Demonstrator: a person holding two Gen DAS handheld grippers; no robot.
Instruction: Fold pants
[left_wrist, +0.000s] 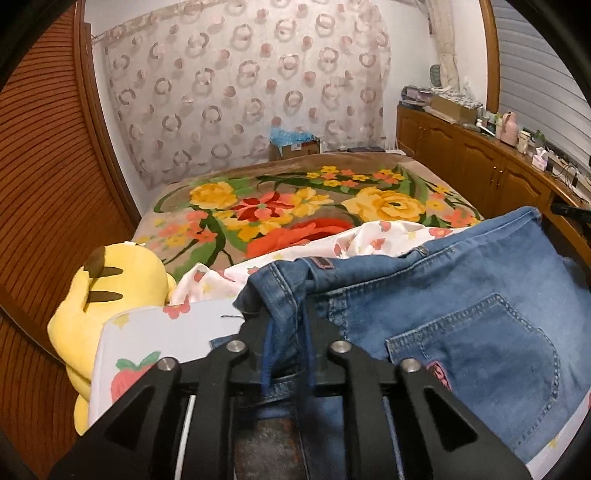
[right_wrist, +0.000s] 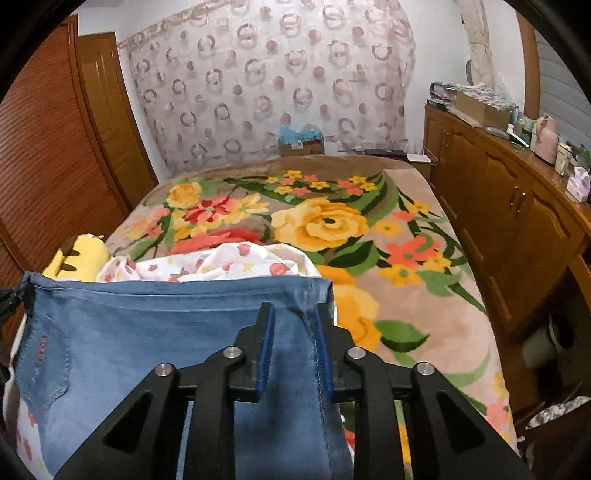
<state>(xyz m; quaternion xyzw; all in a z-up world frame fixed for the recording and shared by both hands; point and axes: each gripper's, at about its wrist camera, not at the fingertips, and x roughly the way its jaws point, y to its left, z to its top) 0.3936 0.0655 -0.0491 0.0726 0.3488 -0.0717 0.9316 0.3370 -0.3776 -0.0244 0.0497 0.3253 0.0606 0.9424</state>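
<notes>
A pair of blue jeans (left_wrist: 461, 295) hangs stretched by its waistband between my two grippers, lifted off the bed. In the left wrist view my left gripper (left_wrist: 286, 325) is shut on the bunched left corner of the waistband, and a back pocket (left_wrist: 480, 350) shows to its right. In the right wrist view my right gripper (right_wrist: 295, 325) is shut on the other corner of the jeans (right_wrist: 147, 325), with denim filling the gap between its blue pads (right_wrist: 266, 347). The legs below the grippers are hidden.
A bed with a floral blanket (right_wrist: 388, 258) stretches ahead. A white strawberry-print cloth (right_wrist: 221, 264) and a yellow plush toy (left_wrist: 110, 295) lie just beyond the jeans. A wooden cabinet (right_wrist: 498, 192) with clutter on top runs along the right; louvred wooden doors (left_wrist: 44, 166) stand at the left.
</notes>
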